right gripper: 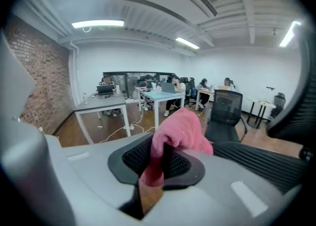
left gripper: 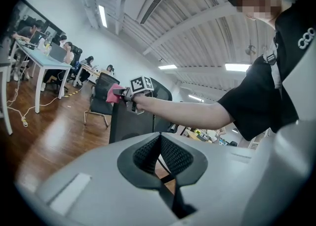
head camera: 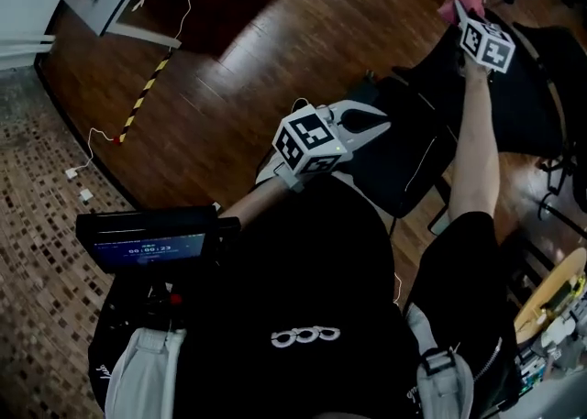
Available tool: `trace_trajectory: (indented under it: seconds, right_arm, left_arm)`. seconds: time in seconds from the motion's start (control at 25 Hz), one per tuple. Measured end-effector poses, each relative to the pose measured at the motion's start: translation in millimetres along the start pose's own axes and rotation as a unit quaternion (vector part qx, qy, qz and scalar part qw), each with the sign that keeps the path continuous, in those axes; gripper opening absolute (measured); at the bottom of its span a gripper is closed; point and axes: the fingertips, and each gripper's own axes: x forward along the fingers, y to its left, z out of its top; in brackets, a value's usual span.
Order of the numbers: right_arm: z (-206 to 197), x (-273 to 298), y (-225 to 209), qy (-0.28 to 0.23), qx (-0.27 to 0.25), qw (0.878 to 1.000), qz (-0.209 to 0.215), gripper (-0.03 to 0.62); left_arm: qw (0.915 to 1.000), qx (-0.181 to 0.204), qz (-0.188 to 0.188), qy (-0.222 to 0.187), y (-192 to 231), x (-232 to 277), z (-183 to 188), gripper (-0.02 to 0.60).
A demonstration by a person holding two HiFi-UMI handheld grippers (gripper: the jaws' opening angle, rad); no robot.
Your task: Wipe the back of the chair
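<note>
Chair back [left gripper: 129,123], in the left gripper view: a black upright panel standing on the wood floor [left gripper: 54,136], with the right gripper [left gripper: 129,91] at its top edge and a pink cloth [left gripper: 114,93] pinched in front, right at that edge. Closer in, left gripper [left gripper: 160,157] with jaws pressed together, nothing between them, well apart from the chair back. In the right gripper view: jaws clamped on the pink cloth, bunched up above the pads [right gripper: 136,158]; ribbed black top of the chair back just beside the gripper on the right; desks [right gripper: 101,102] and seated people [right gripper: 173,89] farther off. In the head view: right arm [head camera: 477,133] stretched forward, cloth at the chair back's top; left gripper lower, near the seat [head camera: 408,159], away from the cloth.
</note>
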Motion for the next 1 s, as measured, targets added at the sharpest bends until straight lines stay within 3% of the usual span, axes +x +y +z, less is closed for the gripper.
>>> trace_trajectory:
  seconds: [0.08,0.2,0.48,0.72,1.0]
  right_arm:
    - [0.9,4.4,18.1,-0.003,-0.008,0.999,0.033,0.046]
    - [-6.9,5.5,20.2,0.004,0.001,0.999,0.038,0.046]
    - [-52.7,-9.6,-23.3,0.037,0.044,0.998,-0.012,0.047]
    - [-103.9,-55.4,-95.0,0.055,0.076,0.994,-0.052,0.048]
    - [-127.2,-98.7,-129.6,0.047,0.090,0.992,-0.080,0.048]
  left_arm:
    - [1.0000,-0.001,0.003,-0.001,-2.8,-1.2,2.4,-0.008]
    - [1.0000,0.001,0.006,-0.002,-3.8,-0.2,5.5,-0.008]
    - [0.9999,0.005,-0.001,0.013,-8.8,19.4,6.7,-0.008]
    - [0.9992,0.010,-0.016,0.035,-25.3,70.1,0.4,-0.008]
    - [0.9975,0.024,-0.037,0.055,-38.8,91.7,-3.4,-0.008]
